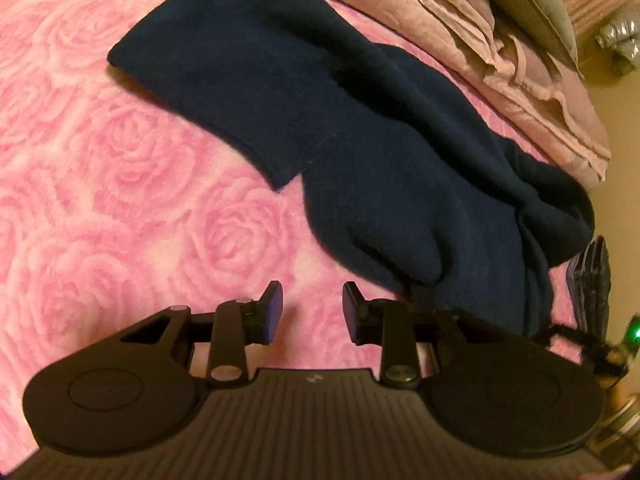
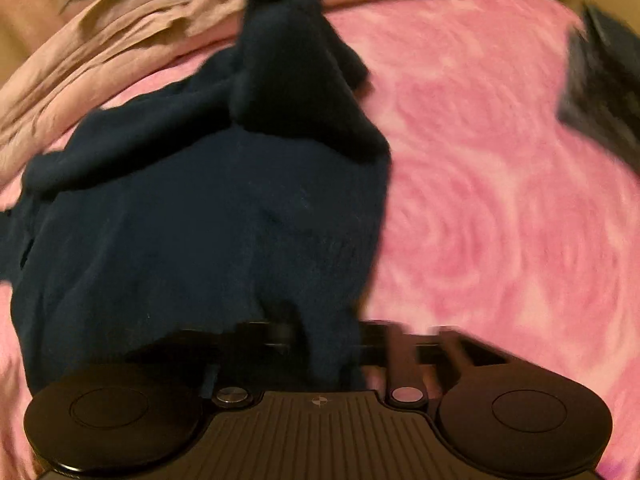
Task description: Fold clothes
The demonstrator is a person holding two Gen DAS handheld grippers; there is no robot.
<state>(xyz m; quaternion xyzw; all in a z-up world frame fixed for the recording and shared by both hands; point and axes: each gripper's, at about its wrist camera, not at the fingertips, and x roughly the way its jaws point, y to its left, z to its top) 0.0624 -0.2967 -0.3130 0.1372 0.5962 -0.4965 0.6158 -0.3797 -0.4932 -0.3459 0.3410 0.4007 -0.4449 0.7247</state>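
A pink rose-patterned bedspread (image 1: 100, 160) covers the bed, with rumpled mauve bedding (image 1: 520, 60) and a grey-green pillow (image 1: 532, 4) beyond.

Pink rose-pattern blanket (image 1: 100, 160) covers the bed. Crumpled mauve sheets (image 1: 520, 60) along its far edge, grey-green pillow (image 1: 528, 4) resting on them.
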